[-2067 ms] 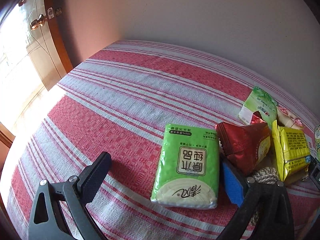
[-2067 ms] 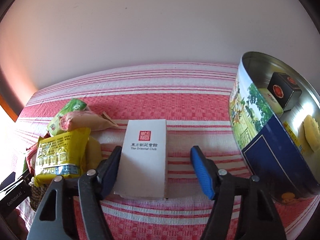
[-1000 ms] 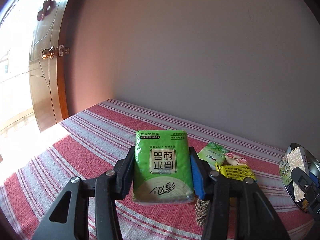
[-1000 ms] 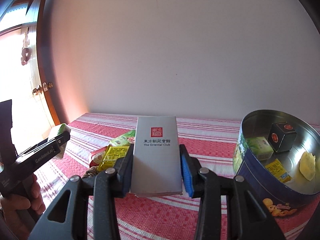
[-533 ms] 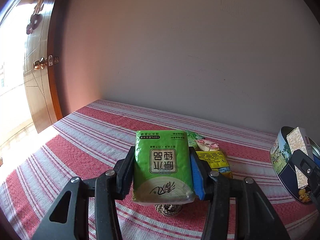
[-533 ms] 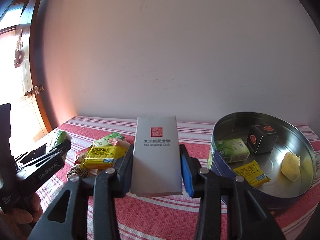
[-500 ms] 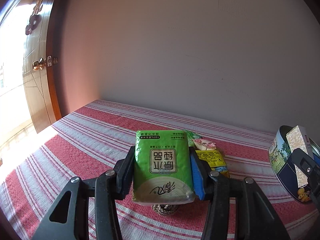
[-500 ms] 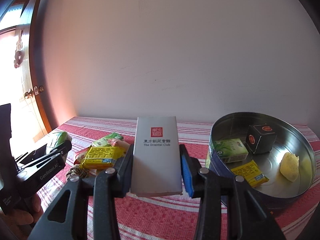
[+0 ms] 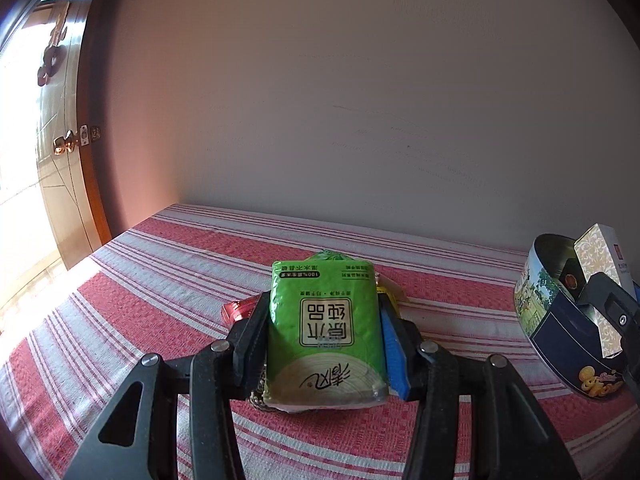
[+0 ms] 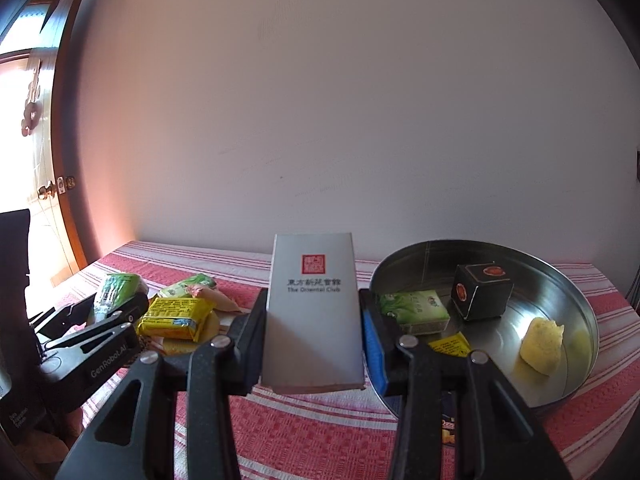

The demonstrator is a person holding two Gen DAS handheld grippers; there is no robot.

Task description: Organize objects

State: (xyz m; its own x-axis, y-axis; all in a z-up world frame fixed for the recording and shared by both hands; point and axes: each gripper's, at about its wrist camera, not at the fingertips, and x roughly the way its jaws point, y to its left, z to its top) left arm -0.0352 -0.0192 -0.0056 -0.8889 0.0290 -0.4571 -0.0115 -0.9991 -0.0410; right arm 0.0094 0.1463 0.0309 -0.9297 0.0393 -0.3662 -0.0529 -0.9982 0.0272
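- Tissue pack, green with Chinese lettering, is being gripped by the left gripper; the jaws are closed against its two long sides, and it is being held up off the red-and-white striped cloth.
- White box marked "The Oriental Club", with a red seal, is being clamped upright by the right gripper, the jaws pressed on its left and right edges and the box lifted clear of the cloth.
- In the right wrist view, the white box is being held just left of the round metal tin, near its rim; whether box and rim are touching cannot be told.
- Inside the tin, a green packet, a black cube box, a small yellow sachet and a pale yellow lump are being kept on the shiny floor.
- In the left wrist view, the tin is being seen at the far right with its printed blue side wall, and the white box is being held above its opening.
- Behind the tissue pack, a heap of snack packets is being partly hidden: a red wrapper is showing at the left, and a green packet top is showing above.
- From the right wrist view, the heap is being shown as a yellow packet, a green packet and a pink one lying together on the cloth, between the two grippers.
- A wooden door with a brass handle is being lit at the left, beside a plain wall.
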